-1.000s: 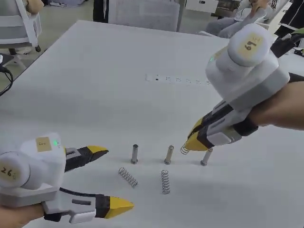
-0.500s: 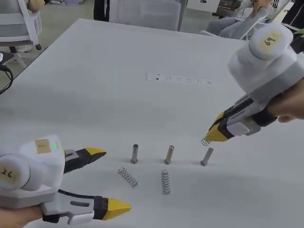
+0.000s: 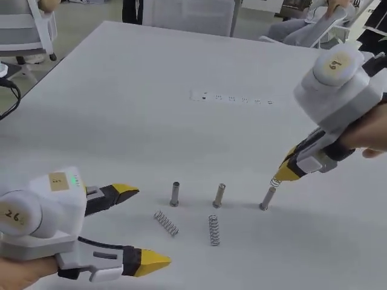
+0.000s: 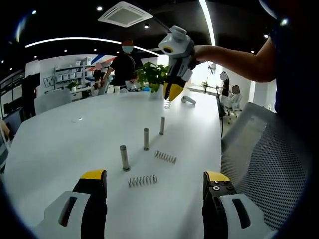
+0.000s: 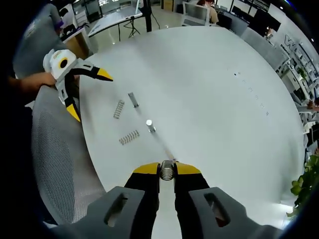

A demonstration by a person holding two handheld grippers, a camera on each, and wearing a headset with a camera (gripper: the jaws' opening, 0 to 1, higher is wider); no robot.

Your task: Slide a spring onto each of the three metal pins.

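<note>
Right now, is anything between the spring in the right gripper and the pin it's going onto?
Nothing visible. The spring, pinched in the right gripper, sits right over the tip of the pin nearest it. The two loose springs lie on the table off to one side.

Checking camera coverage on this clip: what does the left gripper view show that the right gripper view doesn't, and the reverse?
Left gripper view: the right gripper seen from the side, its held spring poised over the farthest pin, and a potted plant behind.

Right gripper view: that spring end-on, clamped between its jaws, the open left gripper, and a row of small marks in the table.

Both: upright pins and two loose springs lying flat on the table.
</note>
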